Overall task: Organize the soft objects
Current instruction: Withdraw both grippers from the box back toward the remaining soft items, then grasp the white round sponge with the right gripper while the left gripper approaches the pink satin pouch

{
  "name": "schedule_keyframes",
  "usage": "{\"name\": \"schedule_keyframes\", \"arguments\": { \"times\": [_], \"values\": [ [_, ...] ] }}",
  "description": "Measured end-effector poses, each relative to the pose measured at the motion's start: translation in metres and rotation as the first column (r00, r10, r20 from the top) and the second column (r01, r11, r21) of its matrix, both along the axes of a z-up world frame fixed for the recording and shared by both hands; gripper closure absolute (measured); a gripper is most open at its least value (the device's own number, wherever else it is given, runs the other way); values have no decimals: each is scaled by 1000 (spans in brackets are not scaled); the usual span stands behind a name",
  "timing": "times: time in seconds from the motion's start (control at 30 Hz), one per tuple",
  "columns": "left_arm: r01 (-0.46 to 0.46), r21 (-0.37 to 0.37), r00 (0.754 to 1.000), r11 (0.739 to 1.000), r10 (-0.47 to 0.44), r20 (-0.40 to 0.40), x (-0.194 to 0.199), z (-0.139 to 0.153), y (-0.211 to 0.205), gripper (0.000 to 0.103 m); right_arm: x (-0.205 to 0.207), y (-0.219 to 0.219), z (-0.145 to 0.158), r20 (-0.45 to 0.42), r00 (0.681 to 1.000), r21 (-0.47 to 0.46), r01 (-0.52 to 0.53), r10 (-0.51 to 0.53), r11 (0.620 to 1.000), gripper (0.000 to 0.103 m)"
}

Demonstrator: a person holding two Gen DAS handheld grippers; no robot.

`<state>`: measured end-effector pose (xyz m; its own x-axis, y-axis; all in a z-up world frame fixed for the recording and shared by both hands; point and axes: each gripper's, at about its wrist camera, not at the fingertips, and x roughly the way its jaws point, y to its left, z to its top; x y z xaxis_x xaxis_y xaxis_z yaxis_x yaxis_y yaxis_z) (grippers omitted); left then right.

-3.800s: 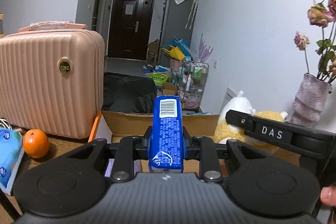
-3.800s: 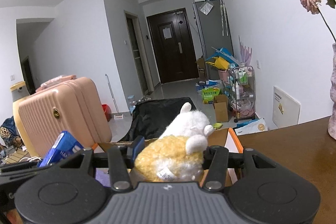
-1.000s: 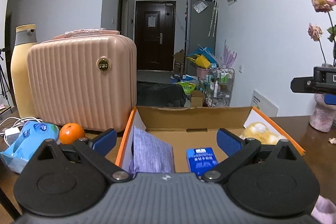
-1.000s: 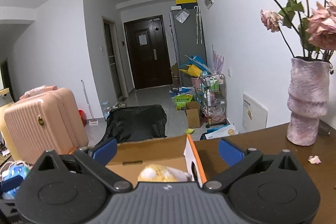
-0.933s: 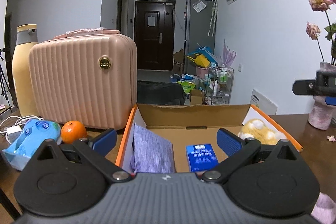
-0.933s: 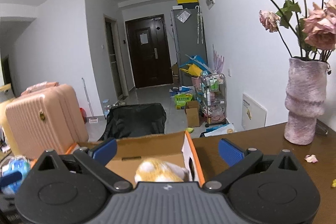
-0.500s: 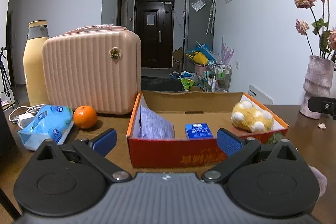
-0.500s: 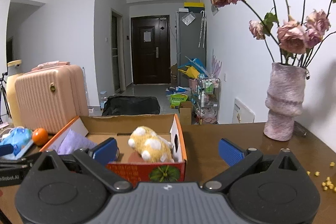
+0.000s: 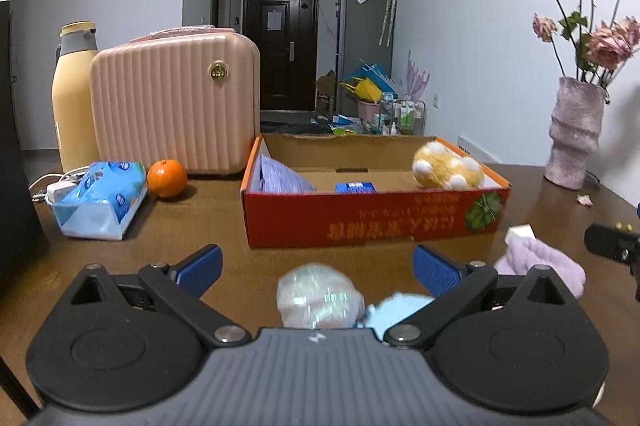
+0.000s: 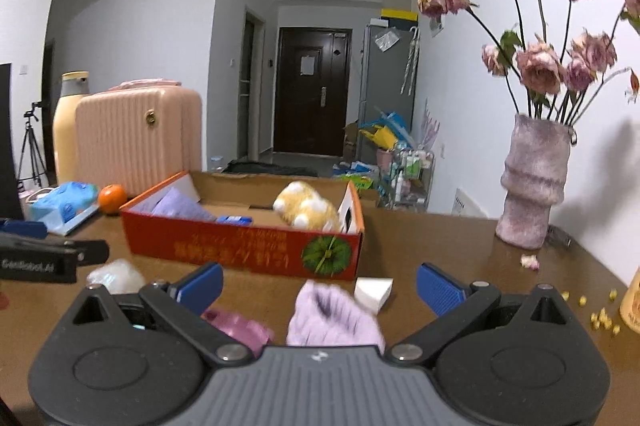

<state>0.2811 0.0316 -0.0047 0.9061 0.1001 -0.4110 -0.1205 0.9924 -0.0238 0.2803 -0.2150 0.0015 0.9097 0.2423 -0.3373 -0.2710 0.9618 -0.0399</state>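
Note:
A red cardboard box (image 9: 372,222) (image 10: 248,246) stands on the brown table, holding a yellow plush toy (image 9: 446,170) (image 10: 306,210), a purple cloth (image 9: 280,178) (image 10: 176,206) and a blue tissue pack (image 9: 355,187) (image 10: 235,220). My left gripper (image 9: 316,266) is open in front of the box, above a shiny plastic-wrapped bundle (image 9: 318,300) and a light blue soft item (image 9: 396,310). My right gripper (image 10: 318,282) is open over a fluffy purple item (image 10: 332,318) (image 9: 540,264); a pink item (image 10: 238,326) and a white wedge sponge (image 10: 372,290) (image 9: 519,231) lie close by.
A pink suitcase (image 9: 176,106), a yellow flask (image 9: 74,94), an orange (image 9: 167,178) and a blue tissue pack (image 9: 102,198) stand at the left. A vase of dried roses (image 10: 532,182) (image 9: 574,134) stands at the right. Yellow crumbs (image 10: 600,316) dot the table's right side.
Both grippers let go of the blue pack and the plush into the box, then pulled back and down to the table's front; soft items now show between the fingers.

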Motion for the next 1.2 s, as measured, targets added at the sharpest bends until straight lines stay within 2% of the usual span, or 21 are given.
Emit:
{"name": "schedule_keyframes", "arguments": {
  "times": [0.37, 0.53, 0.73, 0.8, 0.9, 1.03, 1.2],
  "values": [
    [26, -18, 999, 1000, -26, -46, -41, -11, -3, 0, -45, -8, -39, -105, 994, -11, -24, 23, 1000, 0],
    [41, -19, 997, 999, -42, -70, -53, -18, -6, 0, -49, 0, -52, -153, 987, -4, -47, 46, 999, 0],
    [67, -12, 993, 998, -68, -97, -58, -24, -11, 0, -47, 14, -60, -181, 982, -50, -63, 53, 997, 5],
    [74, -14, 992, 997, -75, -101, -57, -25, -12, 0, -45, 15, -62, -192, 979, -40, -72, 63, 997, 8],
    [89, -30, 989, 996, -92, -117, -55, -27, -11, 0, -41, 18, -65, -214, 974, -41, -82, 71, 996, 19],
    [107, -48, 985, 993, -113, -132, -54, -28, -11, 0, -40, 18, -66, -231, 968, -18, -104, 97, 994, 46],
    [126, -57, 982, 990, -133, -133, -56, -28, -12, 0, -43, 16, -64, -212, 973, -10, -98, 94, 995, 47]
  ]
}}
